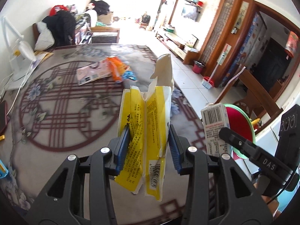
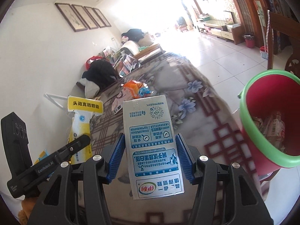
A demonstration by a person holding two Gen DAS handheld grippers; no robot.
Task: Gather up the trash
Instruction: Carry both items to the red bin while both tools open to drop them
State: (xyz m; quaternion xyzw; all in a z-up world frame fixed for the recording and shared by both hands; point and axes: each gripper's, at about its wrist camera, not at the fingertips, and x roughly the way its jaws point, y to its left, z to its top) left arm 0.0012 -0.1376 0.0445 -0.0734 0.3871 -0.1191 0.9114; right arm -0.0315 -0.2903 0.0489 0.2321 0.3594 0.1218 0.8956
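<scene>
On the left, the left gripper [image 1: 149, 142] was clamped on a torn yellow medicine box [image 1: 145, 131], its blue pads pressed into both flattened sides. The box stood with its long axis pointing up and away along the fingers, the ripped flap uppermost, clear above the patterned tablecloth [image 1: 56, 112].

In the middle, more litter lay on the table: an orange snack wrapper [image 1: 116, 67] partly on a pink booklet [image 1: 93, 72], well apart from both tools.

To the right, the right gripper [image 2: 151, 157] was closed on a milk carton [image 2: 150, 146], held by its narrow sides, long axis also running forward along the fingers.

Furthest right stood the red bin [image 2: 270, 123] with its green rim, some rubbish already in it. It lay off to the right of both loads, and the carton was the nearer of the two, so the right hand probably goes first. The bin seemed to sit just beyond the table's edge, though fisheye blur made that uncertain.
</scene>
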